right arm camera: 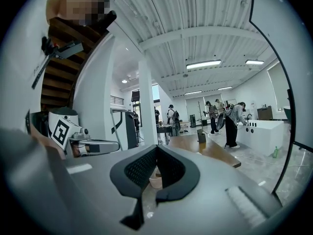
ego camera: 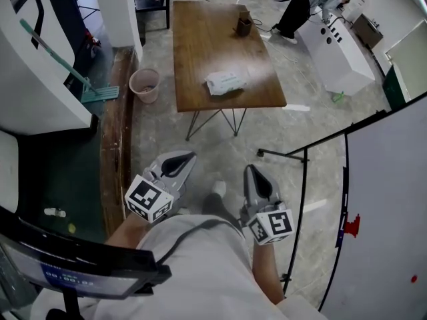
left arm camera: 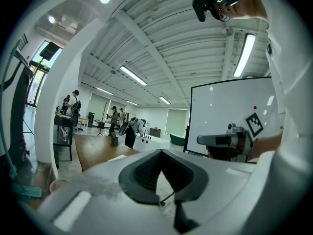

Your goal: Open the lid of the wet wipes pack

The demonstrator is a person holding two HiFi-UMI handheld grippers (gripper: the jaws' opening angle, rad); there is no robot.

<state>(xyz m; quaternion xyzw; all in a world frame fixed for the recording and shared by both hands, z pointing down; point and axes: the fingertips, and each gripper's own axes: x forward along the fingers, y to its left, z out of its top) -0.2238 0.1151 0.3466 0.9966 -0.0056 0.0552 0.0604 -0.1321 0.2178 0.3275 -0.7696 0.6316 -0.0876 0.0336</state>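
The wet wipes pack (ego camera: pixel 227 82), white and flat with its lid down, lies near the front edge of a long wooden table (ego camera: pixel 200 39) some way ahead. In the left gripper view the wet wipes pack (left arm camera: pixel 116 157) is a small pale shape on the table. My left gripper (ego camera: pixel 187 157) and right gripper (ego camera: pixel 252 171) are held side by side over the floor, well short of the table. Both are shut with nothing between their jaws. Each points roughly level toward the table, as the left gripper (left arm camera: pixel 160 151) and right gripper (right arm camera: pixel 156 147) views show.
A small dark box (ego camera: pixel 243 25) stands at the table's far end. A pink bucket (ego camera: pixel 144 84) sits on the floor left of the table, beside a green mop (ego camera: pixel 80 79). A white machine (ego camera: pixel 333 49) and people stand at the far right. A whiteboard on a stand (ego camera: pixel 387 199) is to my right.
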